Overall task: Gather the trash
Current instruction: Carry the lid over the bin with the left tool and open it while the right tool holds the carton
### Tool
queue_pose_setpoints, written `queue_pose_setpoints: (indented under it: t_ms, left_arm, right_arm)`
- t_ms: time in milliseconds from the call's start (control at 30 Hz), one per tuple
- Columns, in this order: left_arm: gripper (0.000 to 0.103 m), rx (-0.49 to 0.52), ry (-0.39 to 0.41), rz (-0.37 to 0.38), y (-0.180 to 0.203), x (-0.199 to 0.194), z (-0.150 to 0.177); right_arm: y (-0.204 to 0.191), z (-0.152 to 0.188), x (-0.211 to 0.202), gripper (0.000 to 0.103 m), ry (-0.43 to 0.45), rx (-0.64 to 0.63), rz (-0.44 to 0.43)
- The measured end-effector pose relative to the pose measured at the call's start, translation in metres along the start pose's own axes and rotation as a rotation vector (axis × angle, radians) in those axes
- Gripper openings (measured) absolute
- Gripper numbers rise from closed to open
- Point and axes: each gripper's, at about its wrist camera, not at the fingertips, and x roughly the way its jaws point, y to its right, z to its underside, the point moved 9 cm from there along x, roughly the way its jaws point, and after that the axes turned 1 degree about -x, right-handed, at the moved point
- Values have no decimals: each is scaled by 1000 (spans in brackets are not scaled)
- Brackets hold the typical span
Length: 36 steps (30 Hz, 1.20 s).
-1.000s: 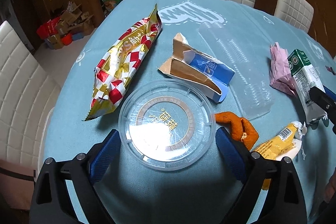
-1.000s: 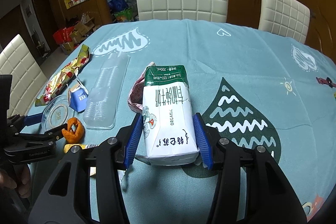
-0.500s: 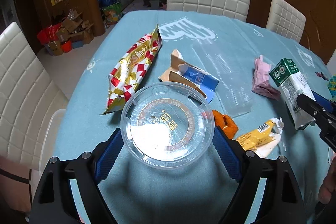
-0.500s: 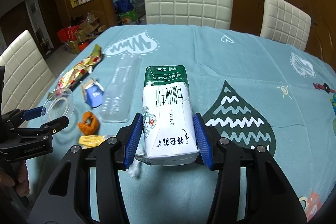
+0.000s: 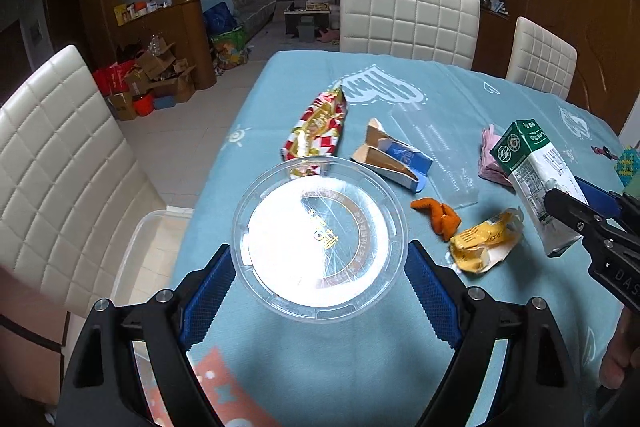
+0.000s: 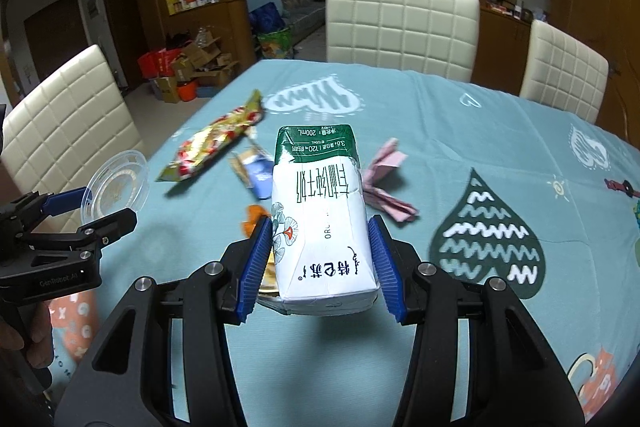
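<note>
Now the left gripper clamps the clear lid by its rim (lifted flat). Right gripper squeezes the milk carton, both apparently bound for disposal.

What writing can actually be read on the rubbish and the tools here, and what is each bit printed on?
"200mL": green top of the milk carton, upside down.
"ORG", partly hidden: white face of the same carton, with large Chinese characters.
"GenRobot.AI": body of the left hand-held gripper.
"DAS", cut off by the picture's edge: body of the right hand-held gripper.
Clear plastic lid: gold ring print, too blurred to read.
Red and gold snack bag, blue box, yellow wrapper: unreadable.
</note>
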Motion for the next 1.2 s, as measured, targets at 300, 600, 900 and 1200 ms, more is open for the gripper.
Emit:
queue_pose_setpoints:
  t_ms: [300,600,900,1200]
  left_arm:
    - [83,-46,30,-38,-60,-21,10]
    - [83,-116,47,-83,-130,-36,19]
    - [83,-171,77,-109,-187,-40,14]
    - [83,-207,58,-118,-227,-27,12]
  right_arm:
    - [-74,-4,-5,52,7,-70,-64]
    - [-152,-13,1,52,2,-145,-126]
    - [-221,-32,11,52,17,-223,-184]
    - [-270,-48,32,52,11,-273,-239]
